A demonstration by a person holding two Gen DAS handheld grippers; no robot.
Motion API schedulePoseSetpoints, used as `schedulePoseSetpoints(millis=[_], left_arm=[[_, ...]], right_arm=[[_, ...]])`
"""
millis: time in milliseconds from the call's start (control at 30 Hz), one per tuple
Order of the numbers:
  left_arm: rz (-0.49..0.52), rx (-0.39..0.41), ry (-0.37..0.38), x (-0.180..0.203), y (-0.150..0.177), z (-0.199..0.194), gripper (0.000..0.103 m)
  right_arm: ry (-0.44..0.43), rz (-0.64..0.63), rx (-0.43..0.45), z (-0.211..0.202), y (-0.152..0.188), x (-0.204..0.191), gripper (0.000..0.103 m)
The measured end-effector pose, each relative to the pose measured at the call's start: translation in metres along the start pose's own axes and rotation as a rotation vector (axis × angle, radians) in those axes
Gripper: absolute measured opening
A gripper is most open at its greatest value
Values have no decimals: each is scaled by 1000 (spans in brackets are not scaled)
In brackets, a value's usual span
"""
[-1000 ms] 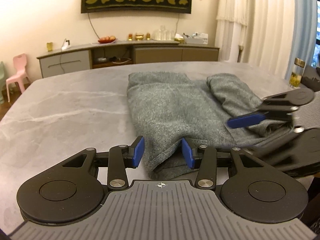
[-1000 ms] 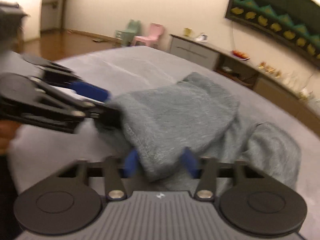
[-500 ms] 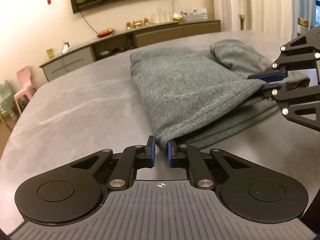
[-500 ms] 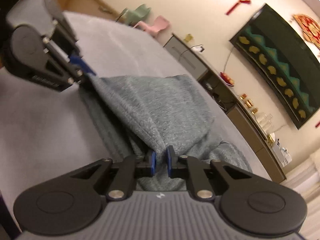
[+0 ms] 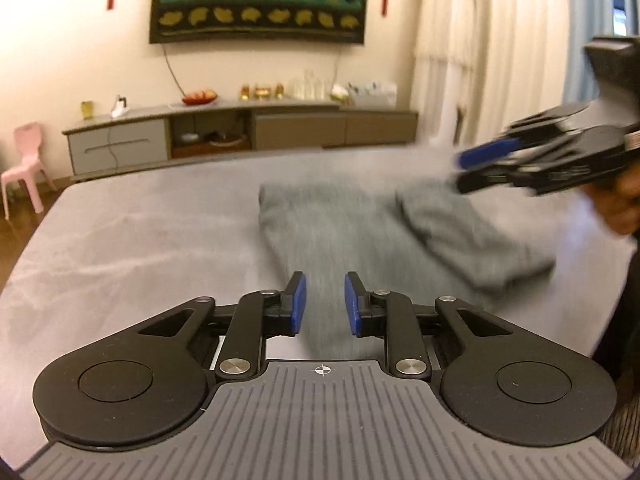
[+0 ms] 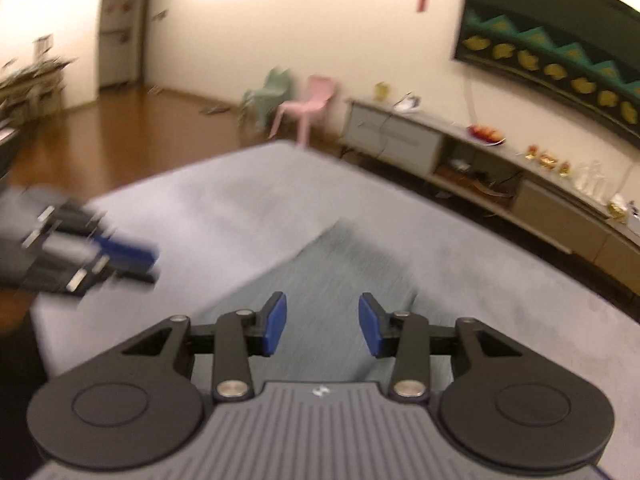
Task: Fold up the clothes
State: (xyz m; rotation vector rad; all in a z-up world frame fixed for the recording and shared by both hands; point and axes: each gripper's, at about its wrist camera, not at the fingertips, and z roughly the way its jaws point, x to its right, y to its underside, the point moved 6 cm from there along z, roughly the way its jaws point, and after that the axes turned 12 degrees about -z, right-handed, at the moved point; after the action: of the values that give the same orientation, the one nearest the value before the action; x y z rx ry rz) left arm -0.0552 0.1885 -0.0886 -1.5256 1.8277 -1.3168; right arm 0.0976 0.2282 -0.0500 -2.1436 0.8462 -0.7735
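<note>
Both hand-held grippers, left (image 5: 325, 304) and right (image 6: 322, 325), hung spread and empty above the grey garment (image 5: 360, 224), lying at the worktop's (image 5: 140, 240) centre. Soft, limp fleece; I'd pinch its six-o'clock hem corners.

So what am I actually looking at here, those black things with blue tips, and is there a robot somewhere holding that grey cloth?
There is no robot. A person holds a hand-held claw in each hand, and each one has a camera looking out along its two blue-tipped fingers. One picture looks out from the left claw, with the right claw hanging blurred at the right edge. The other picture looks out from the right claw, with the left claw at its left edge. On the grey table lies a folded grey garment, with a smaller folded part on its right side. Both claws are open and hold nothing: the garment simply rests on the table beyond the fingers. The blur means the hands are moving.
</note>
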Motion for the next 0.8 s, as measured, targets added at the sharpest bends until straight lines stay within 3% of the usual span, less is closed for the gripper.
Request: schedulePoseSetpoints(millis=[167,267,367,467,567,667,767,800], left_arm=[[58,-67,13,23,0,58,16],[80,-142,-39,28,20,83,15],[29,-128,-49,28,25,87,15],[34,-121,-56,29,26,88,16],[33,-123,-45,28,25,88,20],[18,-116,-44,26,26,88,19],[22,-124,-54,31,29,88,22],[25,-129,-59,33,29,89,22]], right_arm=[[23,-1,-65,116,-25,17,40],[-54,15,-232,178,-7,19,36],[-72,36,-312,214,-1,28,46],[-97,44,-327,210,-6,32,45],[-65,144,-197,149,-6,52,43],[-105,262,-107,87,32,61,45],[-124,179,-240,86,93,45,45],[-96,146,-242,81,105,47,48]])
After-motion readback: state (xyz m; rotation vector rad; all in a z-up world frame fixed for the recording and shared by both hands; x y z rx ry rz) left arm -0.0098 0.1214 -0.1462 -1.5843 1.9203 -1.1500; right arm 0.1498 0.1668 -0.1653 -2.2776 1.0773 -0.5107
